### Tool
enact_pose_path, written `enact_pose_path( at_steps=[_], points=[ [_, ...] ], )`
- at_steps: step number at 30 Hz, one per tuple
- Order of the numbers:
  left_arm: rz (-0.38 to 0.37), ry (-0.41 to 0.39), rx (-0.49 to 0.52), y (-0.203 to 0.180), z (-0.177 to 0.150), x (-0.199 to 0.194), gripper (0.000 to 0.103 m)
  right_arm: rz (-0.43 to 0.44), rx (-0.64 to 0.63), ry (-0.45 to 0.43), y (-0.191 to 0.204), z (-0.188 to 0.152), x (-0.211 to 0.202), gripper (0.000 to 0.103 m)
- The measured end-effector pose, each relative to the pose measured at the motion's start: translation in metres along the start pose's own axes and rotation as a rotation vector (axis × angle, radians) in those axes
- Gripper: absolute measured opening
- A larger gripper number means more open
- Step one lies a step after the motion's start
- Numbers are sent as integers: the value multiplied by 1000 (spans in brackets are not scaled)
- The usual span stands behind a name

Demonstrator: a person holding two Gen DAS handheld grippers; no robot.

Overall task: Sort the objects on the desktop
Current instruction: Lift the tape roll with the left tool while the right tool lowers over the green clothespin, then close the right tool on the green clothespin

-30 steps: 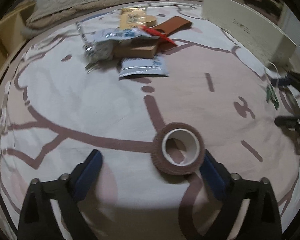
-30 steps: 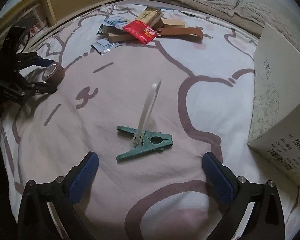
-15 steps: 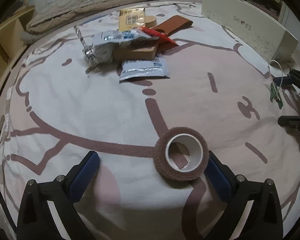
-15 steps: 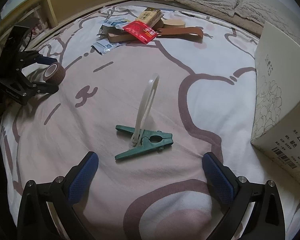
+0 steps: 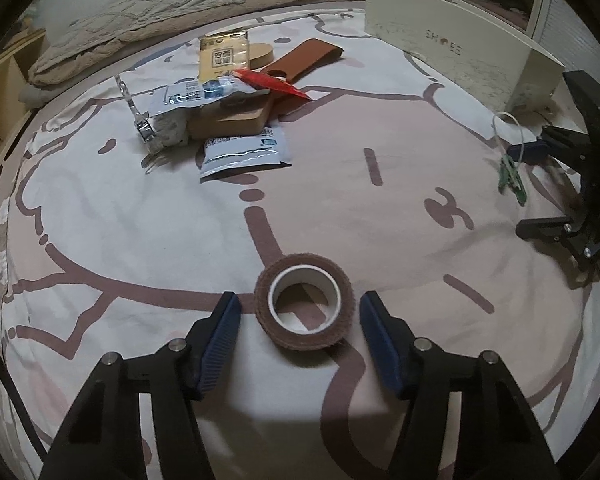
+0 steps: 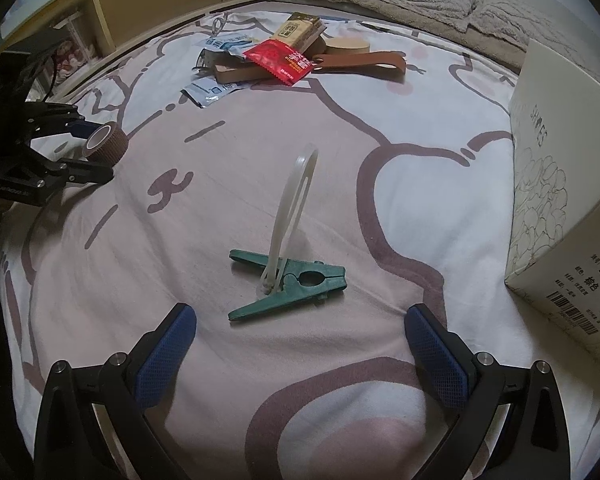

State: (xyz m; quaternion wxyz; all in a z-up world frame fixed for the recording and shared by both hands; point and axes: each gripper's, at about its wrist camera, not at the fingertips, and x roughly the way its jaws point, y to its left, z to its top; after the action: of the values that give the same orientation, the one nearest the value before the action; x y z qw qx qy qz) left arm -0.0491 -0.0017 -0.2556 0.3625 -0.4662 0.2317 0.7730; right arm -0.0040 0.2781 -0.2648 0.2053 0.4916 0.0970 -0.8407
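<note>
Left gripper (image 5: 300, 322) has just been closing around the tape roll (image 5: 305, 307); its 2 jaws now stand narrow, just beside the roll's sides, seemingly not yet pressing. Right of the roll, the right gripper (image 6: 300, 340) gapes wide before the green clip (image 6: 288, 284). Judging by this, a grasp comes next.

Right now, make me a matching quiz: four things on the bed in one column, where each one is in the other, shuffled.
1. tape roll
2. green clip
3. red packet
4. white box

A. standing along the right edge
B. on the far pile
C. between the left gripper fingers
D. ahead of the open right gripper

1-C, 2-D, 3-B, 4-A
</note>
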Motion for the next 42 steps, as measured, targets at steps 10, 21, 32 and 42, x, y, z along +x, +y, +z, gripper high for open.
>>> enact_pose_path(
  at_steps=[10, 21, 32, 42],
  points=[
    [-12, -11, 29, -6, 0, -6, 55, 21, 7, 40, -2, 8, -4, 103],
    [-33, -11, 5, -3, 2, -8, 55, 11, 69, 31, -12, 21, -10, 71],
    [-11, -10, 11, -4, 2, -8, 50, 9, 11, 53, 0, 23, -11, 51],
    [-26, -2, -29, 3, 5, -9, 44, 49, 35, 74, 0, 28, -15, 41]
  ],
)
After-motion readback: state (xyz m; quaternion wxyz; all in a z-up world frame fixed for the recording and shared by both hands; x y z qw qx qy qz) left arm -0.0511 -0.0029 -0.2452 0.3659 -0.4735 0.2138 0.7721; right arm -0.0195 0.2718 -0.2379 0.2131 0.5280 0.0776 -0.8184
